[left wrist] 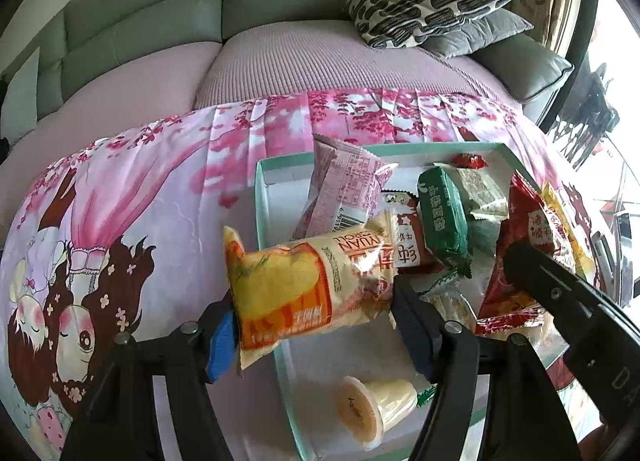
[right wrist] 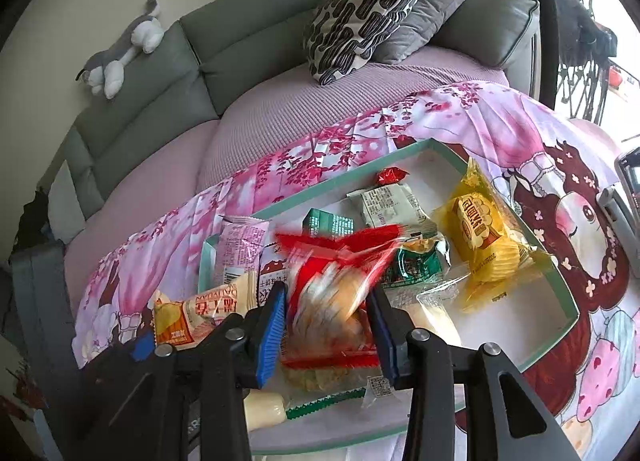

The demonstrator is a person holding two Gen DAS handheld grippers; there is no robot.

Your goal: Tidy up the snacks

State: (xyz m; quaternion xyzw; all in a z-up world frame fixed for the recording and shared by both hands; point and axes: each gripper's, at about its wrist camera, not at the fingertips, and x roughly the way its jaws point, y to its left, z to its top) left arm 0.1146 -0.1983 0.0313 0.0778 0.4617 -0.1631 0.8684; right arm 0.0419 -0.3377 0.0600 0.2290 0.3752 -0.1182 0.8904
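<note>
We hold a cream-and-orange plastic roll packet [left wrist: 308, 285] between our left claw [left wrist: 316, 325] pads, straddling the left rim of the shallow teal-edged white box [left wrist: 266, 213]. Our right claw [right wrist: 326, 325] flanks a red crinkly snack bag [right wrist: 332, 293] inside the box; we cannot tell whether it grips. If the left pads part here, the packet could tip outside onto the pink floral cloth [left wrist: 160, 189].

The cream-and-orange roll pack [left wrist: 304, 285] carries Latin letters, partly hidden: "YUAN" and "ROLL" can be read, with red Chinese characters beside them that are too creased to make out. The pink pack [left wrist: 344, 185] shows a barcode and a fine-print table, too small to read. The green pack [left wrist: 442, 217], the red bag [left wrist: 520, 229] and the yellow pack [right wrist: 480, 225] bear Chinese characters.
</note>
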